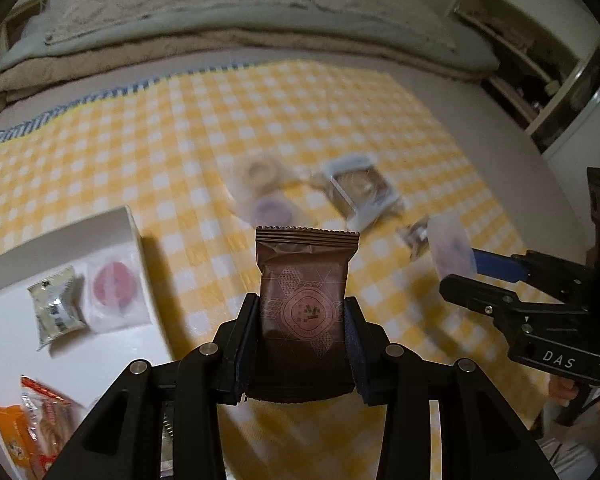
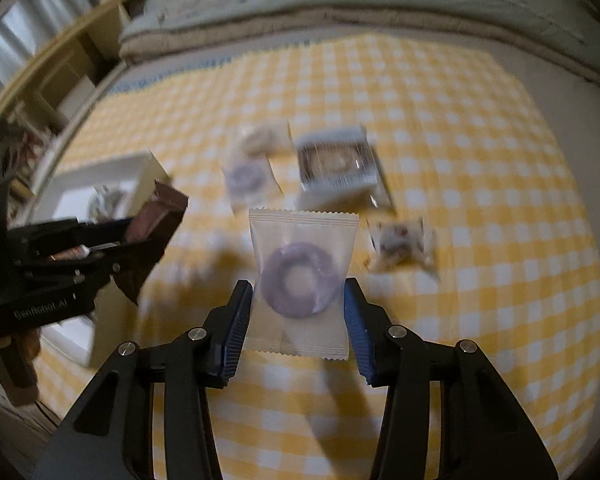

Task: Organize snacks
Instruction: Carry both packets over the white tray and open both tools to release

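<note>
My left gripper (image 1: 302,312) is shut on a brown snack packet (image 1: 305,280) and holds it upright above the yellow checked cloth (image 1: 180,140). My right gripper (image 2: 299,300) is shut on a clear packet with a purple ring snack (image 2: 300,280), lifted above the cloth. The right gripper also shows at the right edge of the left wrist view (image 1: 466,276), and the left gripper with the brown packet (image 2: 156,216) shows at the left of the right wrist view. A white tray (image 1: 4,264) at the left holds a pink ring packet (image 1: 114,286), a silver packet (image 1: 56,312) and orange packets (image 1: 32,420).
Loose snacks lie on the cloth ahead: a purple ring packet (image 2: 244,180), a pale ring packet (image 1: 260,172), a boxed brown snack (image 2: 336,164) and a small crumpled packet (image 2: 402,244). A folded blanket (image 1: 220,32) lies beyond the cloth. Shelves (image 2: 60,52) stand at the side.
</note>
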`<action>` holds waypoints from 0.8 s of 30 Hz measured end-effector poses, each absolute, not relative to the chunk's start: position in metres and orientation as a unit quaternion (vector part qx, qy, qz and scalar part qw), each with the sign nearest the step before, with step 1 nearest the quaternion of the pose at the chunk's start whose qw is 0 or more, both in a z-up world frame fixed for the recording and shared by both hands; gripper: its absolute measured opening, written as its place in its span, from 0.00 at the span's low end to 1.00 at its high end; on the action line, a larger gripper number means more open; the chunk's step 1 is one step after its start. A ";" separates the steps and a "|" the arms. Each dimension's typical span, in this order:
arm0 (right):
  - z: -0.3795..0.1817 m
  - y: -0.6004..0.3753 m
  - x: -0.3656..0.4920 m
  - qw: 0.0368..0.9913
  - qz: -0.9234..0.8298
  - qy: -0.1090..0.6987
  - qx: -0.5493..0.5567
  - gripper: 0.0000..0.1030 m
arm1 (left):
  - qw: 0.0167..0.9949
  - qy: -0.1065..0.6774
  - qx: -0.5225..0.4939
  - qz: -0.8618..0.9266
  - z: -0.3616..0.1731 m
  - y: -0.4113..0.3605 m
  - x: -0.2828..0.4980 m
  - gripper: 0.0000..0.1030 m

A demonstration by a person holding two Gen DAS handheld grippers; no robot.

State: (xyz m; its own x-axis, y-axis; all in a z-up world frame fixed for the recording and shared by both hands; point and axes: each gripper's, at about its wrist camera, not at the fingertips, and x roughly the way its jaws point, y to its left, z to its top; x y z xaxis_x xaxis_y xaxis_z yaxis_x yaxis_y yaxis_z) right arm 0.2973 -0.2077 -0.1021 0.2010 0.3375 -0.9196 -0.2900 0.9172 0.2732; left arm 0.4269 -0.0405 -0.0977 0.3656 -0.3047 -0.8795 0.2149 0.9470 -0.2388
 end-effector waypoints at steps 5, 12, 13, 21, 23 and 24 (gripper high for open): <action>-0.077 -0.194 0.299 0.796 0.205 0.568 0.044 0.45 | 0.843 0.512 -0.050 -0.153 -0.068 -0.017 0.410 0.38; -0.046 -0.169 0.301 0.821 0.203 0.530 0.062 0.46 | 0.863 0.483 -0.061 -0.137 -0.038 0.023 0.390 0.39; -0.044 -0.163 0.302 0.822 0.205 0.527 0.064 0.46 | 0.864 0.481 -0.061 -0.135 -0.035 0.029 0.386 0.39; -0.034 -0.119 0.305 0.825 0.227 0.513 0.067 0.46 | 0.878 0.462 -0.073 -0.104 -0.013 0.080 0.355 0.39; -0.034 -0.107 0.304 0.823 0.235 0.513 0.064 0.46 | 0.879 0.460 -0.076 -0.097 -0.010 0.090 0.348 0.39; -0.035 -0.099 0.304 0.821 0.241 0.513 0.063 0.46 | 0.880 0.459 -0.077 -0.092 -0.008 0.096 0.345 0.39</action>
